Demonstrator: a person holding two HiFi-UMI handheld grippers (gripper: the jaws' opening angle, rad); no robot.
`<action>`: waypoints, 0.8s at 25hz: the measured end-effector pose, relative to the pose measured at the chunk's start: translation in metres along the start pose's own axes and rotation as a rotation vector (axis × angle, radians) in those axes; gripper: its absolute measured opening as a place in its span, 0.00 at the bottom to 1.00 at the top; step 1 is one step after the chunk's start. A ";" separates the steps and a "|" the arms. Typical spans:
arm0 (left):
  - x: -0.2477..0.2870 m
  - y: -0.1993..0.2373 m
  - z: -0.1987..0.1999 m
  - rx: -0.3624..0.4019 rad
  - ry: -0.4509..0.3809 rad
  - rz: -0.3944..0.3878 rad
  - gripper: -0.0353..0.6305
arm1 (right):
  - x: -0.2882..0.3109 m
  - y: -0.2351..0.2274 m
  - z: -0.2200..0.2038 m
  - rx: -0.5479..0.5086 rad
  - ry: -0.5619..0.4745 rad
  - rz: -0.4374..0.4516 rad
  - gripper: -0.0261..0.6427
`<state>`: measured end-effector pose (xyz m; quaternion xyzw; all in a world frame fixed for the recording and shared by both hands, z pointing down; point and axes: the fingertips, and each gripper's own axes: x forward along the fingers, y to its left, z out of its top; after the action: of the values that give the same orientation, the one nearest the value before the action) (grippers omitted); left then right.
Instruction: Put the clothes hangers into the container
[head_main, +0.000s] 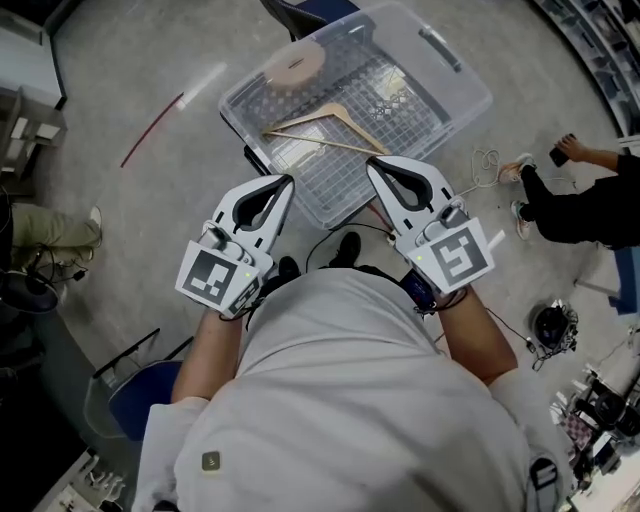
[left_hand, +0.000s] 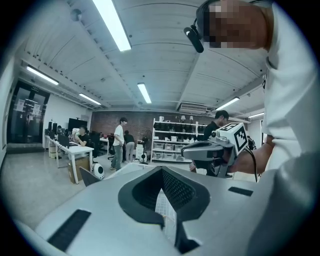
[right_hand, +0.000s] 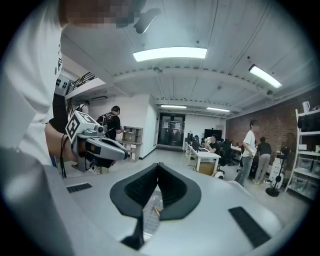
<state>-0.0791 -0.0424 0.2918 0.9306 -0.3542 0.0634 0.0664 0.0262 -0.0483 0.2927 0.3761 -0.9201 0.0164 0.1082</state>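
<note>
Jaws on both tools are pressed together, and nothing is between them. The white left gripper with a black square marker (head_main: 288, 181) and the white right gripper with the same kind of marker (head_main: 370, 166) are held side by side, close to the person's grey shirt. Both point at the big clear plastic container (head_main: 462, 98) in front. Their tips hang near its close edge and seem to touch nothing.

A light brown wooden clothes hanger (head_main: 325, 142) already lies flat on the grid floor of the container, near the middle. A round tan disc (head_main: 293, 65) lies at the far end, apart from the hanger. No other hanger shows in any view, so this part of the job looks done.

If one more hanger has to go in, a good way is likely this. Open the jaws wide first. Pinch the hanger on its thin straight bar and keep it level. Lower it inside the walls before letting go. Set it beside the first hanger, not across it, so the two do not tangle.
</note>
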 end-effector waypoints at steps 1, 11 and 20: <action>-0.008 0.001 -0.001 -0.002 0.001 -0.008 0.08 | 0.001 0.008 0.002 0.002 0.000 -0.006 0.07; -0.096 0.008 -0.015 0.015 -0.013 -0.098 0.08 | 0.011 0.092 0.010 -0.040 -0.005 -0.079 0.07; -0.149 0.012 -0.027 0.029 -0.041 -0.151 0.08 | 0.007 0.149 0.007 -0.072 -0.007 -0.123 0.07</action>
<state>-0.1994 0.0503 0.2950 0.9566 -0.2835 0.0441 0.0500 -0.0840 0.0531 0.2948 0.4277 -0.8957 -0.0248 0.1194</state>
